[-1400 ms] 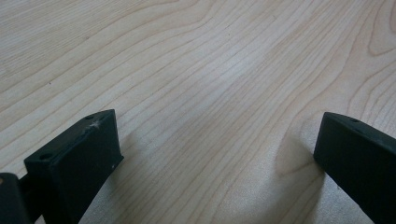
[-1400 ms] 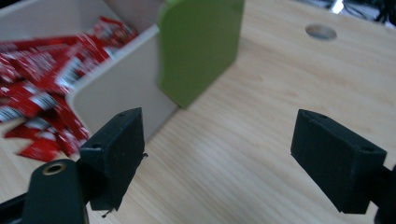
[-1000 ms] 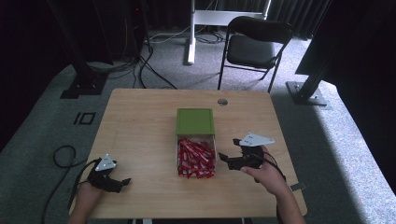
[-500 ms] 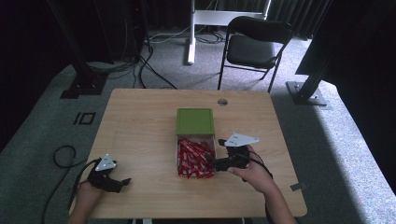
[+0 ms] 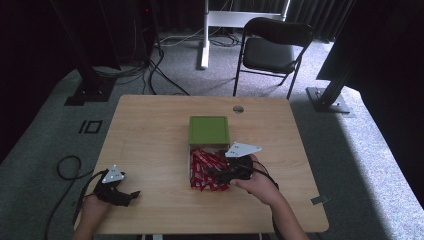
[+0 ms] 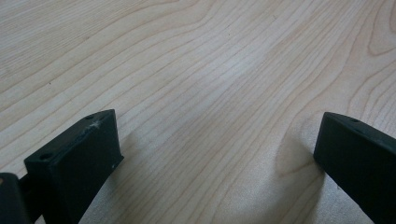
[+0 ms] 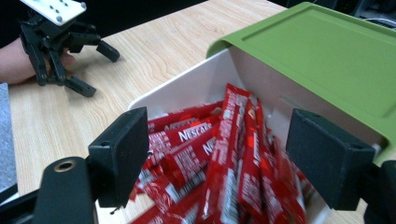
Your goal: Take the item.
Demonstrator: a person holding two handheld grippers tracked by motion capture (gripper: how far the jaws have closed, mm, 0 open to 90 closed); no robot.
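The left gripper [image 5: 131, 196] rests near the table's [image 5: 150, 130] front left corner, jaws wide with nothing between them. The right gripper [image 5: 212, 173] hangs over the red packets [image 5: 205, 167] in the white box [image 7: 187, 88] mid-table, jaws wide but just closing a little, holding nothing. The green lid [image 5: 209, 130] sits at the box's far end.

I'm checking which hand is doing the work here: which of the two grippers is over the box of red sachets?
The right gripper: its open jaws hang over the red sachets in the white box. The left gripper sits apart on bare table.
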